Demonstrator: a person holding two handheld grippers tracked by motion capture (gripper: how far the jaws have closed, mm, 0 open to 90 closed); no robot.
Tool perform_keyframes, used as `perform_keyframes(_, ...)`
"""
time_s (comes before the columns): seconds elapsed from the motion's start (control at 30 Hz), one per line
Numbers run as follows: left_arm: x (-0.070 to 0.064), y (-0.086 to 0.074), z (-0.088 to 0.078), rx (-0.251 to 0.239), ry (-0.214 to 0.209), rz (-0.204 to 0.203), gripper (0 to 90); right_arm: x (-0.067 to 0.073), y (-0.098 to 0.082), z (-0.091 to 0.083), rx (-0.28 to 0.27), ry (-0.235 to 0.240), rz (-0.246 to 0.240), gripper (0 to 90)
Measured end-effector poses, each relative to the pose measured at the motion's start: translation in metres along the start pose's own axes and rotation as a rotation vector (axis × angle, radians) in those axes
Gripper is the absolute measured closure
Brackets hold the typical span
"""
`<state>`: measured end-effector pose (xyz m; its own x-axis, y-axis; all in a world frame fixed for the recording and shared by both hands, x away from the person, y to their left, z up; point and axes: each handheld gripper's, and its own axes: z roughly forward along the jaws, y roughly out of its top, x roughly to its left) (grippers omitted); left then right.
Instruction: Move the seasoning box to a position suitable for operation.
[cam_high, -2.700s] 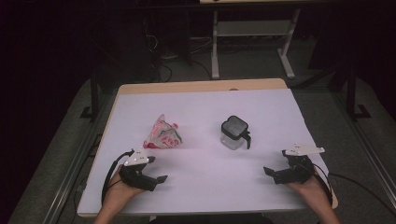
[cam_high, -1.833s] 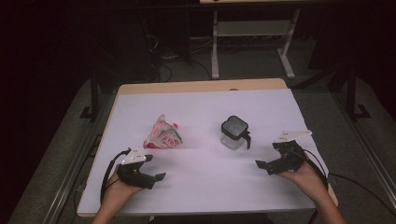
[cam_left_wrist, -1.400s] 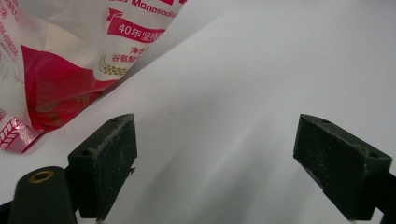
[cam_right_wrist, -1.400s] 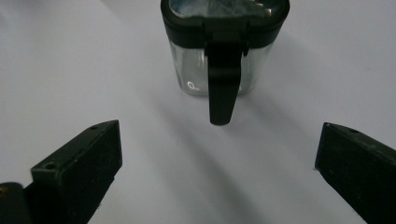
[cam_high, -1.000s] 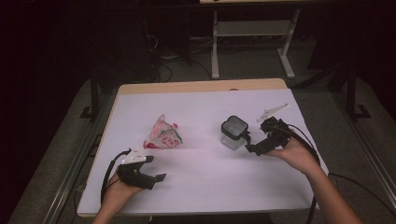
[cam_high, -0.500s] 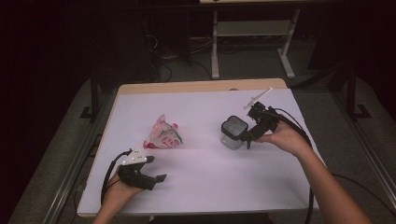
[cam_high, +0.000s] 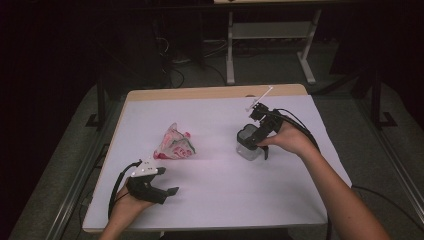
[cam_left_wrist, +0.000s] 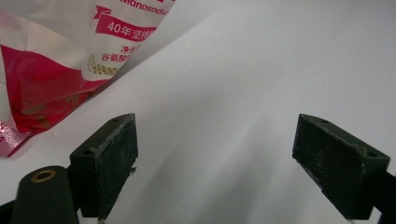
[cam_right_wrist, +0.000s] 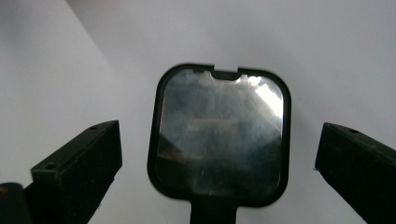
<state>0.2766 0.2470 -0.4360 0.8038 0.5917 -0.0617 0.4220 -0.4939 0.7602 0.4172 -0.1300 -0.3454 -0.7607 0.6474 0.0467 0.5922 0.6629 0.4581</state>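
A small clear container (cam_high: 246, 145) with a black-rimmed lid stands right of centre on the white table (cam_high: 225, 205). My right gripper (cam_high: 257, 134) hangs just above it, tilted down and open. In the right gripper view the rounded square lid (cam_right_wrist: 219, 172) lies between the spread jaws of that gripper (cam_right_wrist: 219, 135), which do not touch it. A crumpled red and white bag (cam_high: 174, 145) lies left of centre. My left gripper (cam_high: 170, 192) rests open near the front left edge, just short of the bag (cam_left_wrist: 46, 70); nothing sits between its jaws (cam_left_wrist: 217, 128).
The far table edge is a bare wooden strip (cam_high: 200, 93). Cables trail from both grippers, the right one looping over the table's right side (cam_high: 305, 132). Behind the table stand white frame legs (cam_high: 230, 55) on a dark floor with loose wires.
My right gripper has travelled from the near right edge forward and left, and now tips down over the container. The left gripper and the bag have stayed put.
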Motion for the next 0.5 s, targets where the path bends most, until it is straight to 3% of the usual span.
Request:
perform_keyframes(0.07, 0.0, 0.0, 0.0, 0.0, 0.0, 0.004, 13.8, -0.001, 0.003, 0.004, -0.003, 0.034, 0.013, 0.1)
perform_keyframes(0.5, -0.001, 0.0, 0.001, 0.001, -0.006, 0.005, 13.8, -0.008, 0.008, 0.034, 0.068, 0.016, 0.005, 0.1)
